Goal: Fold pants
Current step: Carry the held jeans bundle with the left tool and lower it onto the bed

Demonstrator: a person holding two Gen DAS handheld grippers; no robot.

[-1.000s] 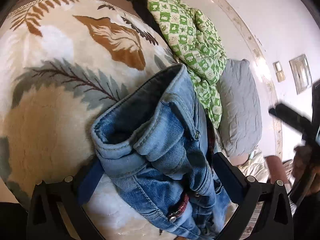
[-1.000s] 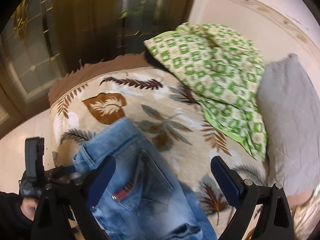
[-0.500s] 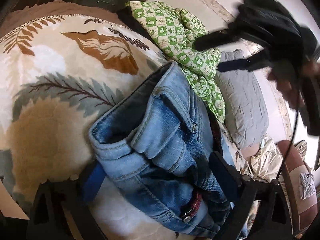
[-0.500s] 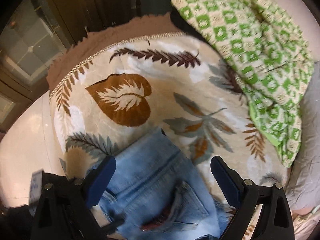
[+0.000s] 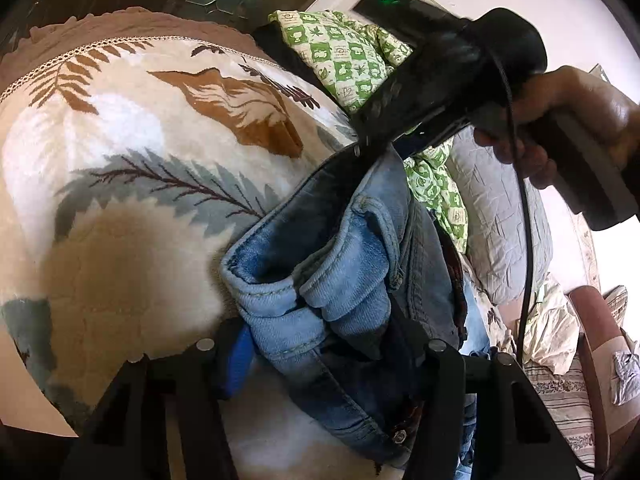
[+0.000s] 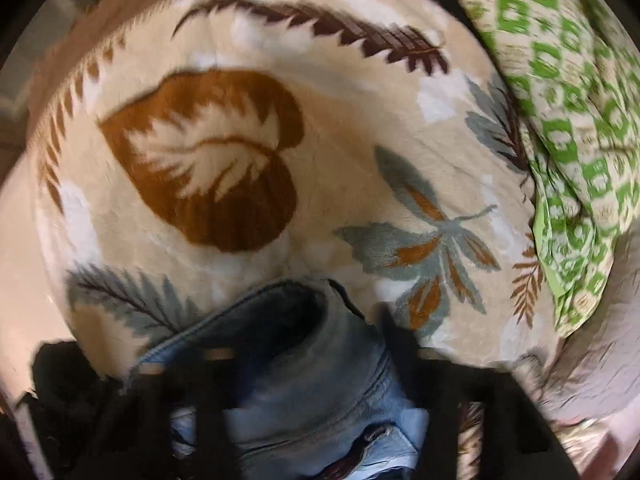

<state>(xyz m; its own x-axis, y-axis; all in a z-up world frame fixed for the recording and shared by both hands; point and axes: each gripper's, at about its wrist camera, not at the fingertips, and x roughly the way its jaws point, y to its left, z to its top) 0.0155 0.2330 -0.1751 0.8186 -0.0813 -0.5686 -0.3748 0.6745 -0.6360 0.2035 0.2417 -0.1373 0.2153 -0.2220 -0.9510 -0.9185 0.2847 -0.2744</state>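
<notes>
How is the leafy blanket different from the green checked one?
The leafy blanket is cream with big brown and grey leaves; the green checked blanket has small green and cream squares. The leafy blanket lies spread out flat, while the green checked blanket is bunched in a crumpled heap. The jeans lie on the leafy blanket, not on the green one. Both are soft covers on the same bed.

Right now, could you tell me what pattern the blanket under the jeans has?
Cream blanket with brown and grey-green leaves; right wrist view.

The bed (image 5: 120, 184) is covered by a leaf-patterned blanket (image 6: 248, 152); jeans (image 5: 352, 272), a green checked quilt (image 6: 580, 100) and a grey pillow (image 5: 500, 216) are laid on it.
</notes>
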